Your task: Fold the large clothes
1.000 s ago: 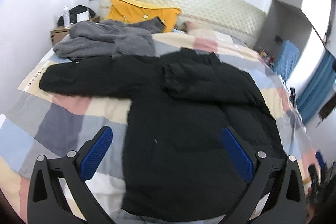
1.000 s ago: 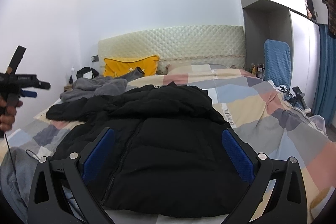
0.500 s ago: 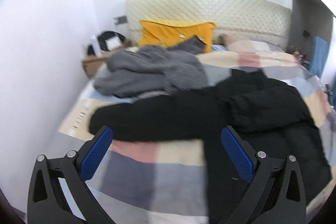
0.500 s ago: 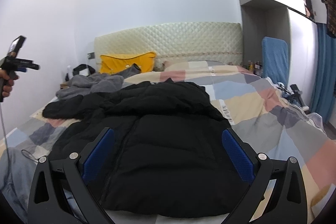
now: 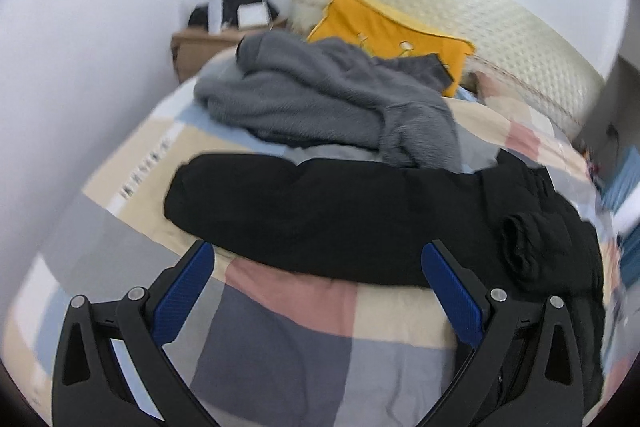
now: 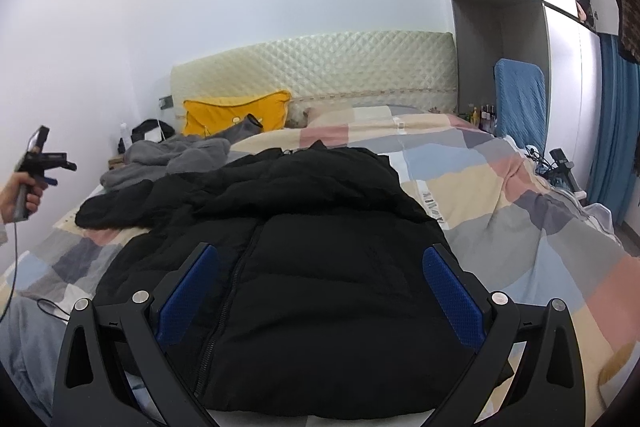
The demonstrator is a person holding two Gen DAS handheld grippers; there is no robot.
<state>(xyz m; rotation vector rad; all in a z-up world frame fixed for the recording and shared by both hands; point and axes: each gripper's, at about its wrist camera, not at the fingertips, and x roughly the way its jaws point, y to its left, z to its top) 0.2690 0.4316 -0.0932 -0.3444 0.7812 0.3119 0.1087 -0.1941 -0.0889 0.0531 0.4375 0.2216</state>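
Ahead of your left tongs (image 5: 318, 259), which stand spread wide and empty, the outstretched sleeve (image 5: 304, 215) of the black puffer jacket (image 6: 312, 267) lies across the checked bedspread (image 5: 288, 339), its cuff end toward the left finger and its shoulder end running off past the right one. Your right tongs (image 6: 320, 263) are likewise parted and hold nothing, hovering over the jacket's zipped front, which lies spread flat on the bed. Judging from this, the sleeve fold comes next, and the risks are plain. Just beyond the sleeve sits a heap of grey fleece (image 5: 332, 99); reach too far and you may snag it and drag it along. The jacket looks thick and slippery, so a shallow pinch would likely catch only the outer shell and slide off mid-lift. Lift the sleeve without steadying the body and the whole garment may shift on the bedspread, skewing the fold. The left view is blurred, so the exact cuff edge is hard to place.
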